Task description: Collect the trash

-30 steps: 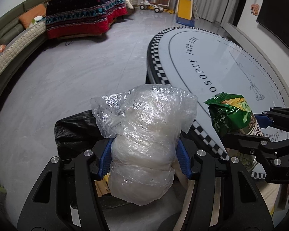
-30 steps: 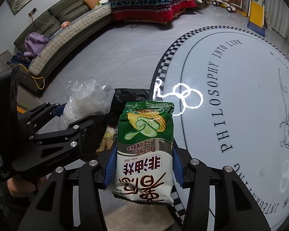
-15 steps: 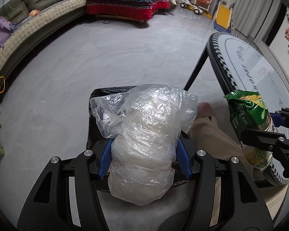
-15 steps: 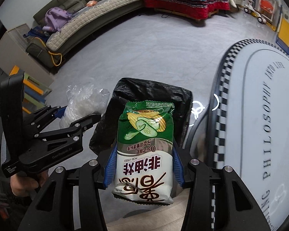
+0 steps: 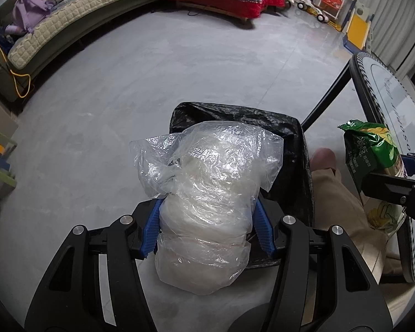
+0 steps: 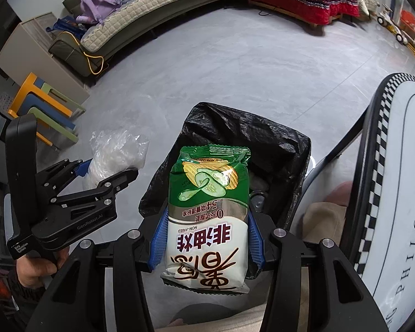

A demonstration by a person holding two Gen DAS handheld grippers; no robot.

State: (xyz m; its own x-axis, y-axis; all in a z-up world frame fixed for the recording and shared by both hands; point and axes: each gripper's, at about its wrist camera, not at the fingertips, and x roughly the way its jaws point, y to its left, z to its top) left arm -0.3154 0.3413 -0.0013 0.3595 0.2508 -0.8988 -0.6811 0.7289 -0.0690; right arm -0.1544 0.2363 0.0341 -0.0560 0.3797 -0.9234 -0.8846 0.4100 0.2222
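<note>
Left wrist view has the left gripper [image 5: 207, 221] clamped on a crumpled clear plastic bag [image 5: 207, 193], its blue pads pressing both sides, with the black-lined trash bin [image 5: 290, 144] just beyond and below the fingertips on the grey floor [image 5: 179, 69]. Right wrist view has the right gripper [image 6: 206, 238] gripping a green and white chip packet [image 6: 207, 215] upright between its pads, directly over the bin's open mouth, the round table [image 6: 395, 193] to its right and the left gripper off to its left.
</note>
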